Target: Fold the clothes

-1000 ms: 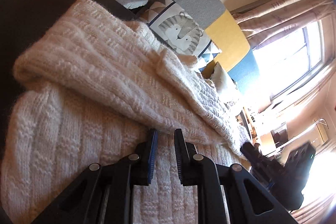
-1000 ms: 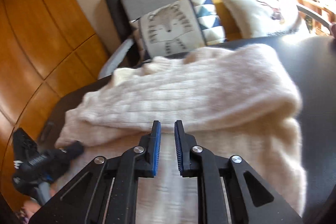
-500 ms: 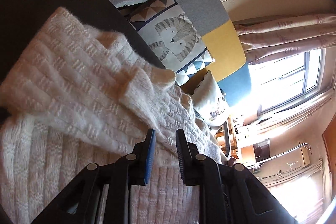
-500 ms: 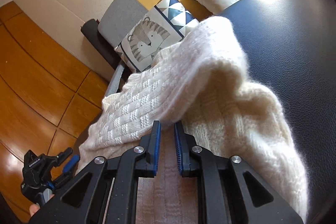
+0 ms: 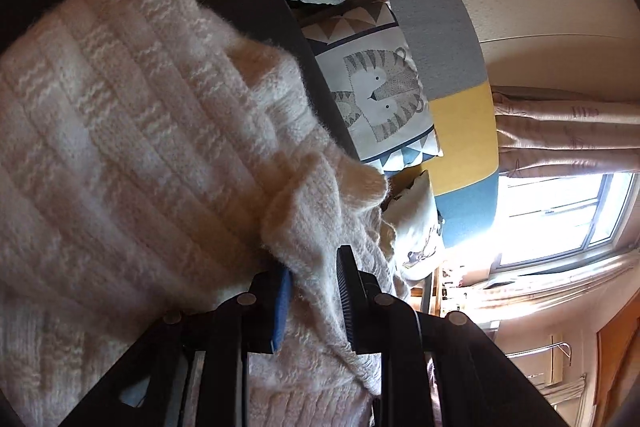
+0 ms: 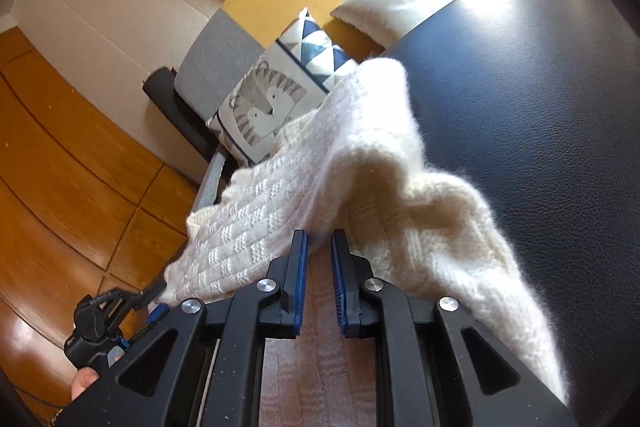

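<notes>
Left wrist: left gripper (image 5: 312, 281) (jaws just closing) now pinches the sweater (image 5: 132, 131) fold, earlier lying beyond.

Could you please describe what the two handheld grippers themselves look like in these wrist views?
The left gripper and right gripper match: matte black angular linkage arms with triangular cut-outs, round silver pivot bolts, and two narrow fingers faced with ribbed blue pads. No cables or markings are readable on them.

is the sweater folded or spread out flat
Partly folded: the cream sweater lies doubled over itself on the dark table, one layer humped over another.
</notes>
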`<action>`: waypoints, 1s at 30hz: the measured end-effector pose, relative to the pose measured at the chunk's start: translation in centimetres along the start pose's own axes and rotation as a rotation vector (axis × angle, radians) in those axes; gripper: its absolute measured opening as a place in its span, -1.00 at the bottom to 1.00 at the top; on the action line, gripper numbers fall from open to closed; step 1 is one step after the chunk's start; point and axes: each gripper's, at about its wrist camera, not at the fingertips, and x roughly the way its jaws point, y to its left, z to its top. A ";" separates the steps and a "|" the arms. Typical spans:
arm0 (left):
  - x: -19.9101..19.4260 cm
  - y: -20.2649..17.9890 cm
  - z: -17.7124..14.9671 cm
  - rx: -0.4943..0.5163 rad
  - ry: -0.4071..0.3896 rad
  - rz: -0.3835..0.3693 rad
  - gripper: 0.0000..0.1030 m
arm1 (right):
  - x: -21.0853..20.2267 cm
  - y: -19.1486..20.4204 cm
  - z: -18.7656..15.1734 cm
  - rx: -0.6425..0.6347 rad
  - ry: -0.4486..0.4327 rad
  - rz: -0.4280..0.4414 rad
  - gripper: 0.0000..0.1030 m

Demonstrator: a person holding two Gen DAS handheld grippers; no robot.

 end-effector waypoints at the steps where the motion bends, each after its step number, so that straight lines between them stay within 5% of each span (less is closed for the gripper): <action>1: -0.2 -0.4 0.1 0.025 -0.014 -0.004 -0.89 | -0.1 -0.2 0.1 0.015 -0.009 -0.006 -0.75; 8: -4.1 -3.4 0.7 0.223 -0.139 -0.056 -0.87 | -0.6 -1.4 0.5 0.091 -0.070 -0.029 -0.78; 18: -2.3 1.0 -0.9 0.199 -0.017 -0.024 -0.84 | -2.1 -2.9 1.3 0.218 -0.089 0.018 -0.74; 30: -2.7 3.0 -1.8 0.218 -0.055 -0.122 -0.81 | 0.1 -2.2 3.2 0.140 0.018 -0.113 -0.77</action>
